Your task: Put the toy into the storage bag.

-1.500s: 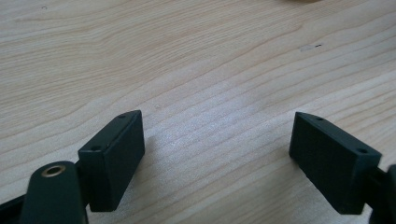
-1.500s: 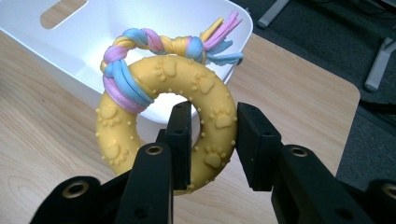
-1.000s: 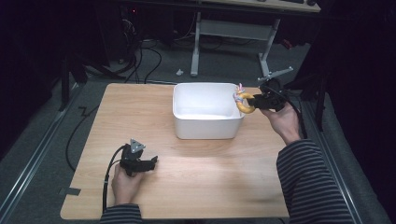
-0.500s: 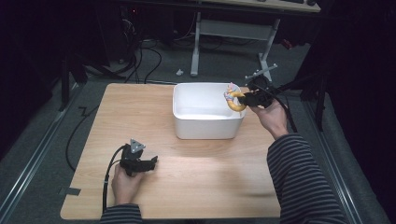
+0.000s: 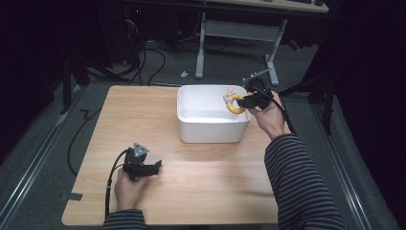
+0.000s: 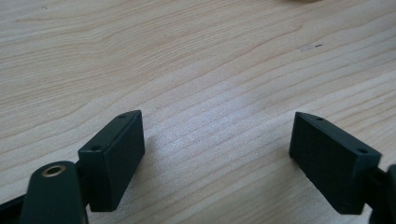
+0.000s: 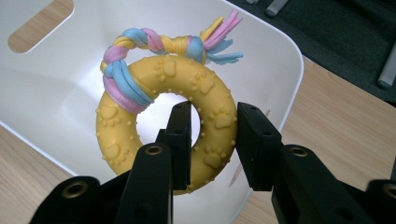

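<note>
A yellow rubber ring toy (image 7: 140, 140) with paw prints and a braided pink, blue and yellow rope hangs over the right end of the white tub (image 7: 42, 107). My right gripper (image 7: 212, 140) is shut on the ring's side, one jaw through its hole. From above, the ring toy (image 5: 234, 104) sits just inside the rim of the tub (image 5: 213, 136), held by the right gripper (image 5: 245, 102). My left gripper (image 5: 155, 165) rests low on the wooden table (image 5: 201, 191) near the front left. Its jaws (image 6: 217, 154) stand wide apart over bare wood with nothing between them.
The tub stands at the back middle of the table and looks empty inside, with a slot handle (image 7: 42, 23) in its far wall. A black cable (image 5: 112, 177) trails from the left gripper. Table legs (image 5: 201, 48) and cables lie on the dark floor beyond.
The right hand has carried the ring toy leftward and slightly down, from beside the tub's right wall to over its rim. The left hand has stayed put.
</note>
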Available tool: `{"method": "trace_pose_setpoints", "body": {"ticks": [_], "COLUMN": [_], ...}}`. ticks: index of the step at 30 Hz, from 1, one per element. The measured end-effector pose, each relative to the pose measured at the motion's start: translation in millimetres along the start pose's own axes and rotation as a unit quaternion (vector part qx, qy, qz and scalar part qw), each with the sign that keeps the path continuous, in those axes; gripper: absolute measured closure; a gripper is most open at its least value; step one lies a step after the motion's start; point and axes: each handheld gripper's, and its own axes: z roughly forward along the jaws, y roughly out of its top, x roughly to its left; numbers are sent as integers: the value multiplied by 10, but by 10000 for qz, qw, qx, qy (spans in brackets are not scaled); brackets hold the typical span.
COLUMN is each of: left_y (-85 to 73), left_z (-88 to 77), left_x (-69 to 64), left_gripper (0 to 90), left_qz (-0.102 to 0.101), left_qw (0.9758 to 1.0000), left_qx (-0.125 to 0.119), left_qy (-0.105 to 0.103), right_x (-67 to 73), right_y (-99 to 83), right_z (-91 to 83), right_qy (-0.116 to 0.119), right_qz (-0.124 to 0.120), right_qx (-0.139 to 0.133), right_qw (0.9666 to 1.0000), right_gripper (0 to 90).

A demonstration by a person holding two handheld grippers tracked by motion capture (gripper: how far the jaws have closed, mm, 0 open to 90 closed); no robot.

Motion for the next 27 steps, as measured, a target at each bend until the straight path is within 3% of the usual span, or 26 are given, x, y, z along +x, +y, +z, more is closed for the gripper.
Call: {"method": "trace_pose_setpoints", "body": {"ticks": [27], "left_y": [0], "left_z": [0], "left_x": [0], "left_gripper": [184], "left_qz": [-2], "left_qw": [10000], "left_qx": [-3], "left_qy": [-2], "right_x": [174], "right_y": [8], "right_z": [307], "right_qy": [113], "right_qz": [-177], "right_qx": [464], "right_qw": [9987], "right_gripper": [680]}}
